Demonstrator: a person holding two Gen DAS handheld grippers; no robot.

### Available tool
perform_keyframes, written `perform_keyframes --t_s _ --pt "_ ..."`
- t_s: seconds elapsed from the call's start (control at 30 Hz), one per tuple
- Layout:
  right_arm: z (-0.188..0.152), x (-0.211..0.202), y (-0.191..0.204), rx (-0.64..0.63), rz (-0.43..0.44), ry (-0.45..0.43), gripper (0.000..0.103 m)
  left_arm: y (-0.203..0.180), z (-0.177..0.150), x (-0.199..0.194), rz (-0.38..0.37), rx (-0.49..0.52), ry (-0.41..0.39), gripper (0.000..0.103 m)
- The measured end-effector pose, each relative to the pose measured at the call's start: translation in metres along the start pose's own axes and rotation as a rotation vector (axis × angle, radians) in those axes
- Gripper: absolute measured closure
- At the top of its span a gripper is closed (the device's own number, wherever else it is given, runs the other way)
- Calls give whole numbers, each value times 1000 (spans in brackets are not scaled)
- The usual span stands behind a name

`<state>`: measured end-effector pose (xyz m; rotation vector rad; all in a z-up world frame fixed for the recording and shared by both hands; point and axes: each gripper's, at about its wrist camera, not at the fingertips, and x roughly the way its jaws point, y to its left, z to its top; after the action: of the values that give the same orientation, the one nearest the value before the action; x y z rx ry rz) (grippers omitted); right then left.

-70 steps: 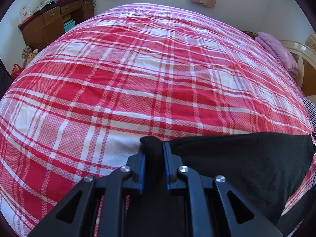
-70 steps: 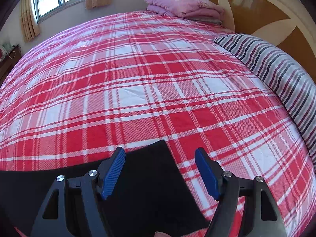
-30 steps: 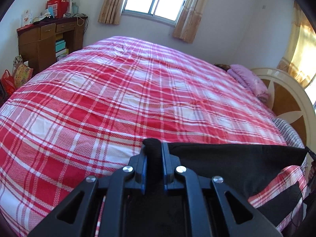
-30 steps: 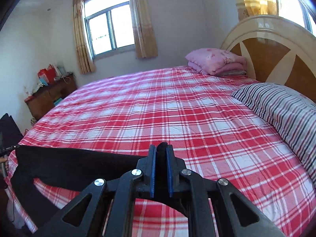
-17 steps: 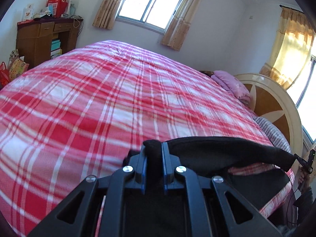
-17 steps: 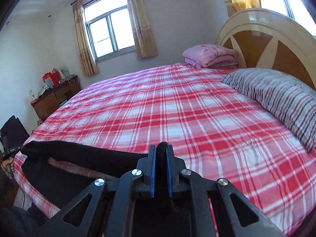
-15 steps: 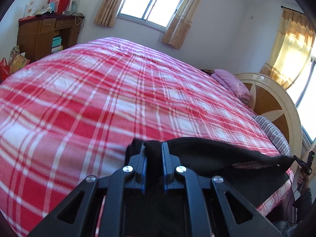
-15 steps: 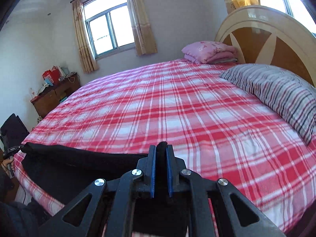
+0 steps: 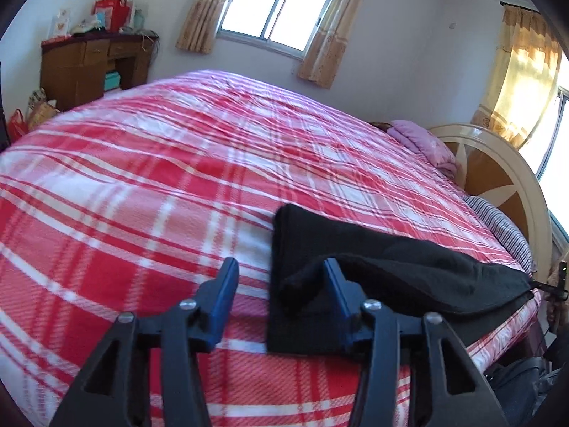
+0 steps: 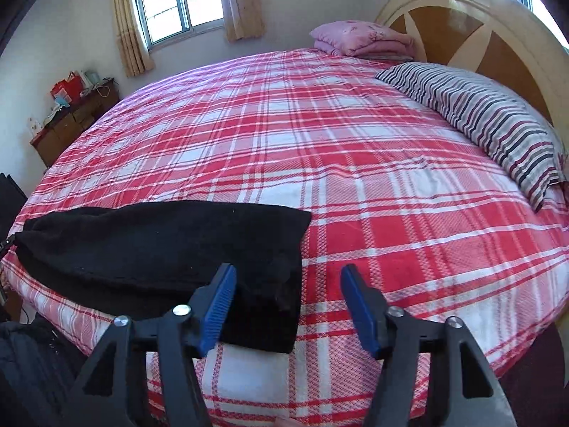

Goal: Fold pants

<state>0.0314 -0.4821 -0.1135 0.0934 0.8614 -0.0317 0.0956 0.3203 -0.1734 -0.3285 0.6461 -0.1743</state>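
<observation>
Now black pants doubled over, flat.

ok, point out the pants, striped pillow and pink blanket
pants [image 10: 160, 245]: right wrist view, middle of the black cloth
striped pillow [image 10: 490, 117]: right wrist view, its top face
pink blanket [image 10: 359, 37]: right wrist view, folded top

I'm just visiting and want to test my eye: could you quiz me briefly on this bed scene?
1. True or false: the black pants lie on the plaid bedspread.
2. Which pillow sits nearest the headboard: A) striped B) pink C) green?
3. What colour are the pads on the left gripper and right gripper?

Key: 1 true. 2 B, the pink pillow; the striped pillow lies nearer the camera. 3 blue.
</observation>
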Motion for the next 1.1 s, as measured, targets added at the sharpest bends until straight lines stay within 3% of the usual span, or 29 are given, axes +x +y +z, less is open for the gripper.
perform_keyframes --t_s 0.13,0.23,0.33,0.47,0.6,0.77,0.9,1.03,1.1 --pt "6 -21 12 -7 -1 -46 40 23 -2 -20 64 -19 -37 49" --pt "11 -30 46 -69 11 -75 40 39 -7 -28 68 -83 -34 49" --pt "16 -27 107 -217 25 -76 40 27 -13 -26 35 -64 -12 49" --pt "11 -13 210 -445 120 -55 40 -6 -16 -20 -9 25 -2 49" --pt "-11 12 315 -648 257 2 40 -29 -19 -16 -4 136 26 49" --pt "-43 46 403 -824 340 52 40 -43 -25 -16 30 224 32 49" --pt "-59 69 443 -903 307 53 40 -51 -28 -6 101 292 56 49" --pt "-57 93 450 -896 267 75 40 -52 -25 5 180 330 59 51" --pt "-56 102 450 -882 245 84 56 -50 -20 8 179 313 53 71"
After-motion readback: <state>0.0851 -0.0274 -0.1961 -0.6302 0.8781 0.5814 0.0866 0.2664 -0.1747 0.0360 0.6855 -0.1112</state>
